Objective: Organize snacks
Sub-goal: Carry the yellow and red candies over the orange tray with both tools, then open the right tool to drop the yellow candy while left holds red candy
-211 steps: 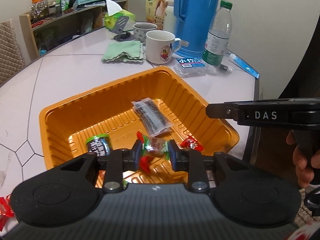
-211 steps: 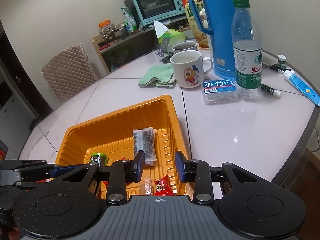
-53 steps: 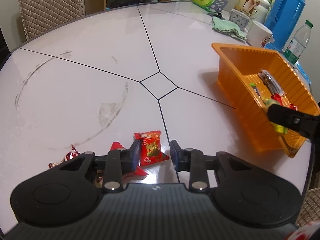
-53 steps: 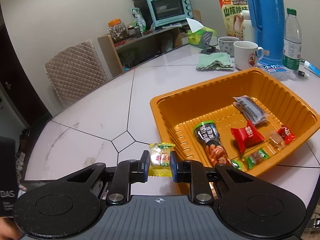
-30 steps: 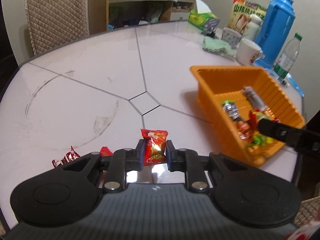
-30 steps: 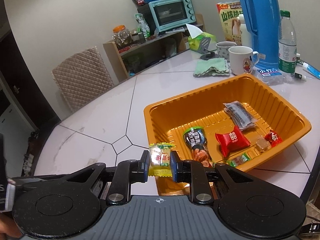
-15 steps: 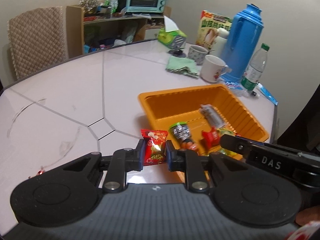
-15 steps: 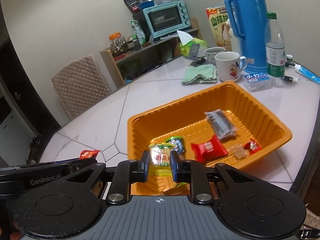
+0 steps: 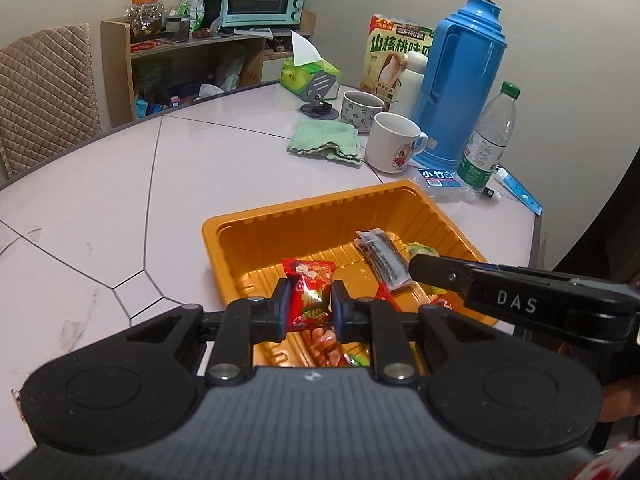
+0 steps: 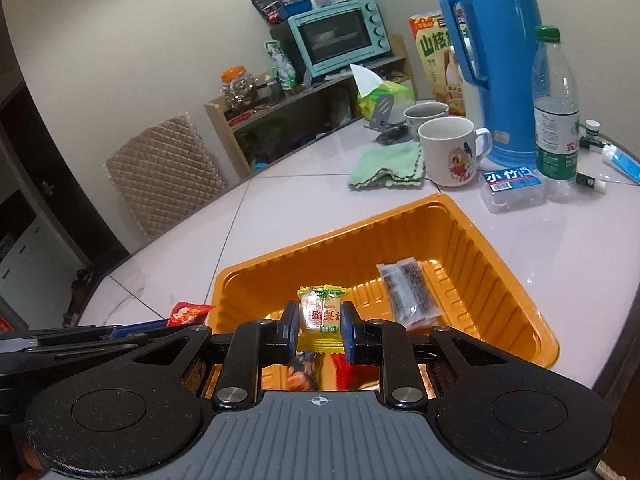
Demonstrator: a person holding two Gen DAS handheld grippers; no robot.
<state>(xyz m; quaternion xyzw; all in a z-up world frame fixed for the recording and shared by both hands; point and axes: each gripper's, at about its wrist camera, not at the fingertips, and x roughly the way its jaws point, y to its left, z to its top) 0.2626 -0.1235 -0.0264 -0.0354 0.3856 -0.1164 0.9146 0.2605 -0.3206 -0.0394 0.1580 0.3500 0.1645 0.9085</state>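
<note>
I had swung both grippers in from the bare counter point(image 9: 200, 168) until they hung over the orange tray point(image 9: 224, 228). The left gripper point(image 9: 308, 308) kept its fingers pinched on the red snack point(image 9: 310, 290), the right gripper point(image 10: 319, 328) on the yellow candy point(image 10: 321, 314), both above the tray's near end. I judged that only the release was left.

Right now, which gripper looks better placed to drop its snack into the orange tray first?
Probably the right gripper: its yellow-green candy hangs well inside the orange tray. The left gripper holds its red packet nearer the tray's near edge.
</note>
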